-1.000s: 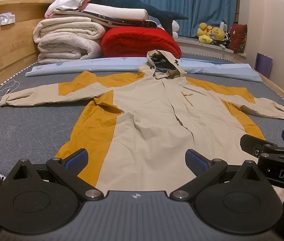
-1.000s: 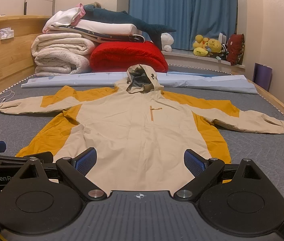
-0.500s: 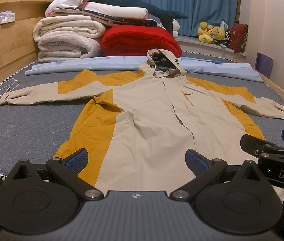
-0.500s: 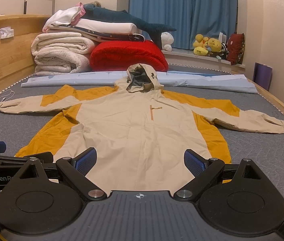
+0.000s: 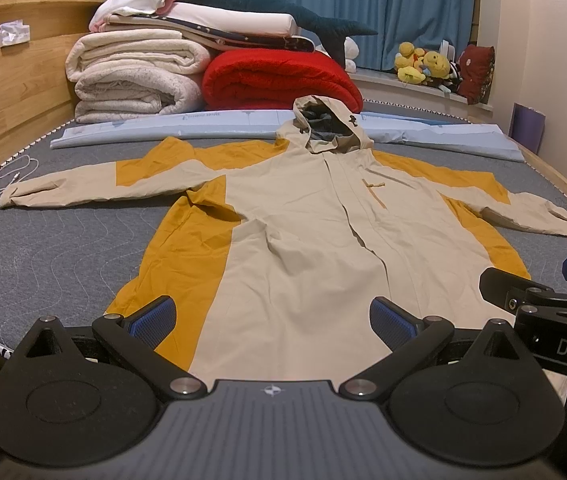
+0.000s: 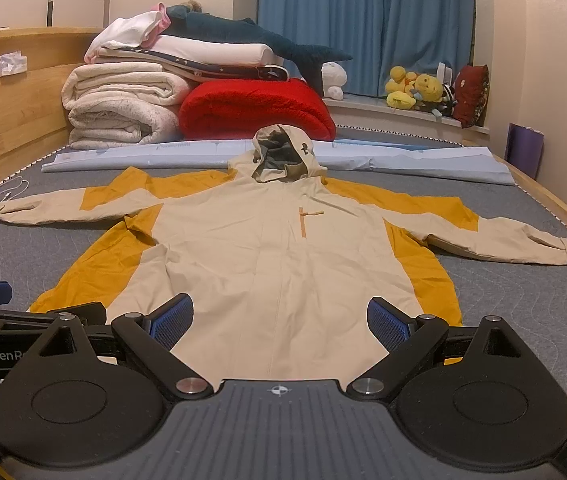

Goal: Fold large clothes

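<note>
Jacket (image 5: 307, 248) lies flat, sleeves spread, on bed (image 5: 43, 248) ahead of both | left hand-held gripper (image 5: 271, 318) open, empty | right hand-held gripper (image 6: 279, 320) open, empty | no fold made yet; all folding remains

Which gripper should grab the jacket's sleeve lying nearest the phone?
Left. The left gripper hangs open over the jacket hem on that sleeve's side; the right gripper sits farther across.
</note>
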A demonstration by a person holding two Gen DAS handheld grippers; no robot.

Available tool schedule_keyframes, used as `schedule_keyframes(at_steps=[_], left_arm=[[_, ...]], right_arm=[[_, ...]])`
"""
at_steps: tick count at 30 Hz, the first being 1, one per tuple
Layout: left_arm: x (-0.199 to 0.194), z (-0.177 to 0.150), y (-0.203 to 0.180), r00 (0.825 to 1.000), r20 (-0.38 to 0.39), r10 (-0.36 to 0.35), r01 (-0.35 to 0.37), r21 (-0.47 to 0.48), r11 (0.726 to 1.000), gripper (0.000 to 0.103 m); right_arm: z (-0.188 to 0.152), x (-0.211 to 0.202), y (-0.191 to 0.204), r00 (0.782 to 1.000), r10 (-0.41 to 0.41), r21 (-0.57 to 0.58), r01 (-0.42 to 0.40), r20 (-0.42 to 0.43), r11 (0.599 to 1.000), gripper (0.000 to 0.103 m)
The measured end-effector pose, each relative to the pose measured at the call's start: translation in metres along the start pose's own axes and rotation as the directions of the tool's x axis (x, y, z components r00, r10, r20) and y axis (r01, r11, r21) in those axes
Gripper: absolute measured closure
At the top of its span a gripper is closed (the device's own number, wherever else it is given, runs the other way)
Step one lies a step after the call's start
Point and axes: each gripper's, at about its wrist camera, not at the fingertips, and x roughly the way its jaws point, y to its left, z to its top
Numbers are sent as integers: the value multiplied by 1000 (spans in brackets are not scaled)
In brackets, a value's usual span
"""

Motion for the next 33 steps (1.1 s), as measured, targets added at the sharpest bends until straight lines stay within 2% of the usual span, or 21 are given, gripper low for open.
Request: schedule_keyframes(at_steps=[14,18,23,25,28,33], left_arm=[[2,10,2,999,40,-7,6,27,1000,0],[-3,25,2,996,85,-17,14,39,999,0],[0,61,6,991,125,-39,37,24,999,0],[4,78,7,986,161,-43,39,27,999,0],[14,106,9,963,259,-73,69,26,997,0],[47,157,11,929,354,-108,90,67,994,1]], right_arm=[[-13,2,2,1000,-5,-8,5,9,1000,9],[-8,-6,-3,997,-32,16,31,66,999,11],[-3,-18,-14,981,-94,21,92,168,996,11],[0,-21,-18,974,-120,8,121,193,993,11],[7,-30,-18,955,-143,-81,169,259,982,11],[42,-42,-39,941,-106,-113,149,322,982,10]])
